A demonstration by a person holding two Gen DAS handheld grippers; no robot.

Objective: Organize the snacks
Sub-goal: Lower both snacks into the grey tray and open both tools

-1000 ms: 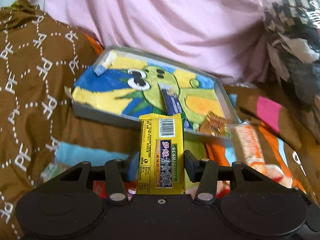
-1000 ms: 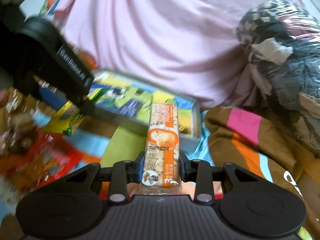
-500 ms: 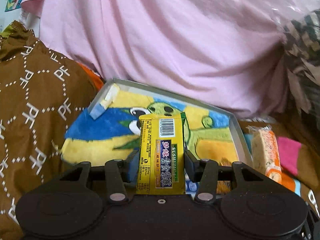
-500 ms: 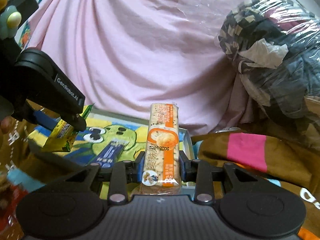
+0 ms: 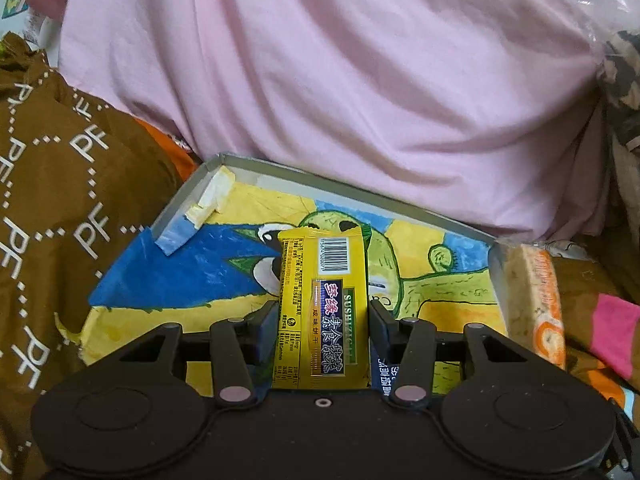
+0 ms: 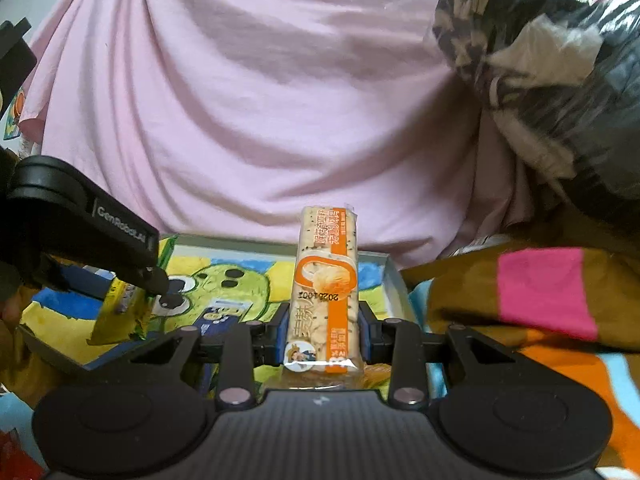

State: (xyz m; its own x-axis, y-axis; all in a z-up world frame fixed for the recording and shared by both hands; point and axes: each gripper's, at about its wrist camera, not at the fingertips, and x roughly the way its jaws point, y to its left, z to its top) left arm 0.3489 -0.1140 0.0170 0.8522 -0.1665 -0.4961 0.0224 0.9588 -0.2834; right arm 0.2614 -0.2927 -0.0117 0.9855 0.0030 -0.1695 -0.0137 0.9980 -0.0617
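Your left gripper (image 5: 323, 312) is closed partway on a yellow snack packet (image 5: 322, 308), its two pads pressing the packet's long sides. The packet stands up between the fingers with the barcode at its far end, and hangs over the tray (image 5: 188, 196) with the painted cartoon lining. The jaws sit only as far apart as the packet is wide — nothing else is between them.

Your right gripper (image 6: 323, 324) is clamped the same way on an orange-and-white cracker bar (image 6: 325, 288) in a clear wrapper. The blue pads (image 6: 283, 334) press both long sides of the bar near its lower part, and the rest sticks out forward, over the tray's right end (image 6: 394, 280). This bar is narrower than the yellow packet, so these jaws stand closer together.

From the right wrist camera you can see the left gripper (image 6: 142, 286) at the left, above the tray with the yellow packet (image 6: 120, 312) in its fingertips. A dark blue snack bar (image 6: 218, 314) lies on the tray floor between the two grippers. From the left wrist camera the cracker bar (image 5: 532, 300) shows at the right, beside the tray's right wall.

Behind the tray lies a pink cloth (image 5: 360, 80); a brown patterned blanket (image 5: 60, 200) is on its left.
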